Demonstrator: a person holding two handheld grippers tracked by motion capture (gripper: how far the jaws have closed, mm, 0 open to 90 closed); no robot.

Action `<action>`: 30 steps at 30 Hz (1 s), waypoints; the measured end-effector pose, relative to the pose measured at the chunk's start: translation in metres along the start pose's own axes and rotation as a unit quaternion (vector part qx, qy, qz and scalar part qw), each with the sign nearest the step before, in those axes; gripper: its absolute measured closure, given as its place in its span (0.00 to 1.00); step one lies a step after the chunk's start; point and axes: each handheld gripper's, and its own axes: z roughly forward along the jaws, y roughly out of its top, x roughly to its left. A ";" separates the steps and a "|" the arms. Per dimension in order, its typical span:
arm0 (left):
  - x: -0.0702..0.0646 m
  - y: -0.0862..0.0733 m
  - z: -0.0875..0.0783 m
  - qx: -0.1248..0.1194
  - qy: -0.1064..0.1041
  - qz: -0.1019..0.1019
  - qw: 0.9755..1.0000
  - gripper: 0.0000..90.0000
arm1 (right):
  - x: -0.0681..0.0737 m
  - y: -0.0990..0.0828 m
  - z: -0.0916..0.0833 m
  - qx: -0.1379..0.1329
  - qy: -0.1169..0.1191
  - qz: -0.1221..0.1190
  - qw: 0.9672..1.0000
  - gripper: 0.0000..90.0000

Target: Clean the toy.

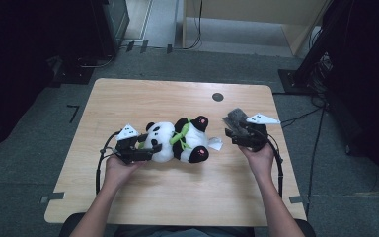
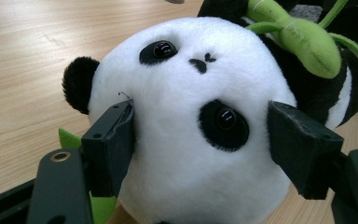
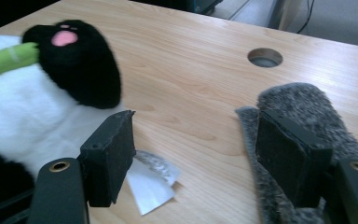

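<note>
Forearms enter the high view from the bottom edge, each hand holding a gripper over a wooden table (image 1: 177,197). At the left gripper (image 1: 150,149), the jaws are spread wide around the head of a toy panda (image 1: 177,140). In the left gripper view, the left jaw presses the white plush beside the cheek. The right jaw sits against the opposite side, by the black eye patch. The head (image 2: 191,121) bulges between the jaws and is cut off at the bottom edge. Whether the jaws squeeze the head or merely touch it cannot be determined.

The panda lies on its side near the table centre. A green plush stalk (image 2: 307,39) lies across its chest. Its lower body is out of frame in the left gripper view.

The right gripper (image 1: 232,134) is just right of the panda. Its jaws stand wide apart with bare table between them. In the right gripper view, a grey furry piece (image 3: 293,140) lies along the right jaw. That jaw hides part of it, so contact is unclear. A white tag (image 3: 151,179) lies on the table beside the left jaw. A black paw with a pink pad (image 3: 74,60) is at upper left. A round hole (image 3: 265,57) is farther back in the table.
</note>
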 end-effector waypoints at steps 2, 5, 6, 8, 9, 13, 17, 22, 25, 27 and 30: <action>0.000 0.000 0.000 0.001 0.000 0.000 1.000 0.30 | 0.007 0.001 -0.003 -0.001 0.005 -0.006 1.000 0.32; 0.000 0.000 0.000 0.000 0.000 0.000 1.000 0.30 | 0.018 0.002 -0.008 -0.001 0.014 -0.009 1.000 0.31; 0.000 0.000 0.000 0.000 0.000 0.000 1.000 0.30 | 0.021 0.002 -0.011 -0.003 0.017 -0.010 1.000 0.31; 0.000 0.000 0.000 0.000 0.000 0.000 1.000 0.30 | 0.026 0.002 -0.015 -0.010 0.021 -0.009 1.000 0.32; 0.000 0.000 0.000 0.000 0.000 0.000 1.000 0.30 | 0.031 0.001 -0.017 -0.010 0.026 -0.009 1.000 0.32; 0.000 0.000 0.000 0.000 0.001 0.001 1.000 0.30 | 0.044 0.002 -0.023 -0.014 0.038 -0.020 0.999 0.31; 0.000 0.000 0.000 0.001 0.002 0.004 1.000 0.29 | 0.055 0.003 -0.027 -0.017 0.055 -0.033 0.998 0.29; -0.002 0.001 -0.001 0.003 0.006 0.010 1.000 0.29 | 0.068 0.005 -0.031 -0.023 0.076 -0.047 0.996 0.28; -0.001 0.001 -0.001 0.003 0.004 0.007 1.000 0.29 | 0.075 0.006 -0.031 -0.030 0.091 -0.049 0.994 0.24; -0.001 0.001 -0.001 0.003 0.003 0.006 1.000 0.29 | 0.080 0.005 -0.028 -0.026 0.095 -0.049 0.994 0.21; -0.001 0.001 -0.001 0.003 0.003 0.006 1.000 0.29 | 0.087 0.002 -0.023 -0.015 0.108 -0.056 0.993 0.20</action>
